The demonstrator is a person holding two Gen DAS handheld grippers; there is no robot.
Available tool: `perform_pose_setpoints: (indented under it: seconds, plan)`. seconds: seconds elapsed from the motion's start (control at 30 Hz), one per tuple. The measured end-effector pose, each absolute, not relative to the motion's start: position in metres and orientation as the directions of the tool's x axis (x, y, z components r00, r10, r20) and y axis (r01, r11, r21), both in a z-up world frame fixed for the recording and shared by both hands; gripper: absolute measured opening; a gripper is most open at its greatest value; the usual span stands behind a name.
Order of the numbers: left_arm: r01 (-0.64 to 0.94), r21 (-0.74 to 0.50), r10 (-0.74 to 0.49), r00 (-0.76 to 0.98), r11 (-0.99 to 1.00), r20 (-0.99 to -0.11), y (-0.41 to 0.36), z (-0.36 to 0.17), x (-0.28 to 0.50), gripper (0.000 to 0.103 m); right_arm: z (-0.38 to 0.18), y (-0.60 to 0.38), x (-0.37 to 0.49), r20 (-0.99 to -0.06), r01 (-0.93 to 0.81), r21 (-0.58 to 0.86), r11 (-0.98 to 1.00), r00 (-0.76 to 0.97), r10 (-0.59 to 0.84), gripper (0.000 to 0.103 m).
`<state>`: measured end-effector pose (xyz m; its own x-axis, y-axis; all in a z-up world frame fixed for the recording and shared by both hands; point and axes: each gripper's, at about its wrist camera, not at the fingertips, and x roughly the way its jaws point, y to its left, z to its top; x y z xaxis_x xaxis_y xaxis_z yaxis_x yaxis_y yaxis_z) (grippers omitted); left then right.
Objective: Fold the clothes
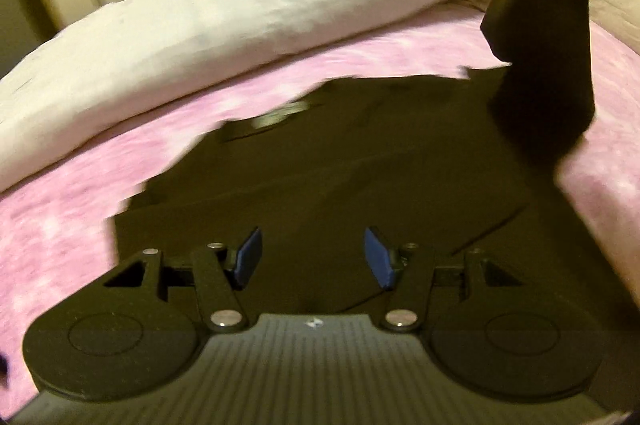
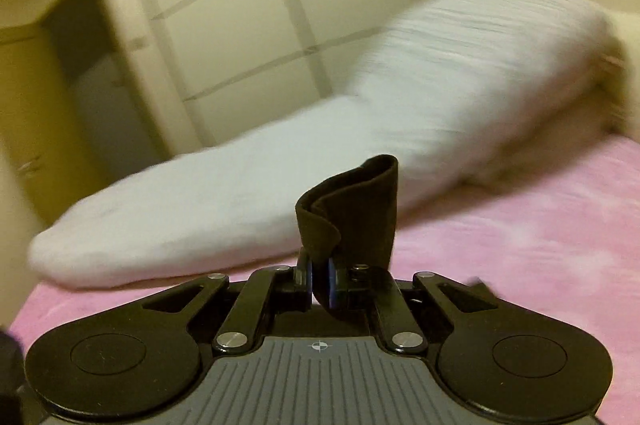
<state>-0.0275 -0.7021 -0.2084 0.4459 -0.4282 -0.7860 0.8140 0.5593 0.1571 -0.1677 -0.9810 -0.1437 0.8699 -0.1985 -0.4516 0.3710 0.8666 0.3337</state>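
A black garment lies spread on the pink bed cover. My left gripper is open just above the garment's near part, with nothing between its blue pads. My right gripper is shut on a fold of the black garment, which sticks up past the fingers. In the left wrist view that lifted part of the garment hangs from the right gripper at the upper right. The left wrist view is blurred.
A white duvet lies bunched along the far side of the bed; it also shows in the right wrist view. A pale wardrobe and a doorway stand behind the bed.
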Motion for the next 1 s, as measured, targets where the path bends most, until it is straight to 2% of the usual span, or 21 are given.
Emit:
perform_pose_setpoints:
  seconds: [0.07,0.1,0.13,0.23,0.37,0.53,0.73,0.8,0.83,0.87,1.0]
  plan:
    - [0.788,0.154,-0.403,0.461,0.596,-0.791,-0.668,-0.207,-0.005,0.054,-0.164,-0.927,-0.126,-0.457,0.223,0.329,0.918,0.888,-0.052,0.011]
    - [0.781,0.149,-0.4,0.461,0.606,-0.792,-0.654,-0.208,0.003,0.054,-0.18,-0.902,-0.104,-0.52,0.162,0.312,0.936,0.854,0.026,0.024]
    - [0.775,0.143,-0.397,0.462,0.615,-0.793,-0.64,-0.208,0.01,0.055,-0.193,-0.882,-0.093,-0.559,0.138,0.282,0.95,0.828,0.046,0.039]
    - [0.763,0.108,-0.398,0.445,0.637,-0.802,-0.612,-0.215,0.028,0.057,-0.214,-0.861,-0.095,-0.618,0.153,0.236,0.96,0.786,0.026,0.05]
    - [0.765,-0.008,-0.444,0.364,0.644,-0.818,-0.625,-0.238,0.036,0.057,-0.233,-0.867,-0.117,-0.676,0.229,0.224,0.947,0.736,-0.018,0.053]
    - [0.731,-0.173,-0.484,0.237,0.66,-0.842,-0.669,-0.276,0.046,0.057,-0.253,-0.924,-0.158,-0.759,0.431,0.128,0.893,0.622,-0.192,0.055]
    - [0.689,-0.134,-0.395,0.237,0.713,-0.887,-0.699,-0.302,0.046,0.055,-0.266,-0.995,-0.207,-0.782,0.569,0.055,0.821,0.536,-0.319,0.057]
    - [0.696,-0.135,-0.397,0.231,0.706,-0.888,-0.704,-0.301,0.042,0.038,-0.273,-1.008,-0.215,-0.779,0.581,0.027,0.814,0.522,-0.347,0.058]
    - [0.7,-0.143,-0.409,0.228,0.7,-0.884,-0.706,-0.297,0.042,0.017,-0.277,-1.013,-0.219,-0.778,0.578,0.009,0.816,0.517,-0.357,0.059]
    - [0.703,-0.153,-0.421,0.225,0.694,-0.879,-0.706,-0.292,0.042,0.006,-0.28,-1.017,-0.22,-0.777,0.567,-0.009,0.823,0.514,-0.363,0.059]
    - [0.713,-0.189,-0.475,0.224,0.675,-0.851,-0.706,-0.27,0.046,0.004,-0.297,-1.017,-0.212,-0.773,0.491,-0.082,0.868,0.519,-0.366,0.063]
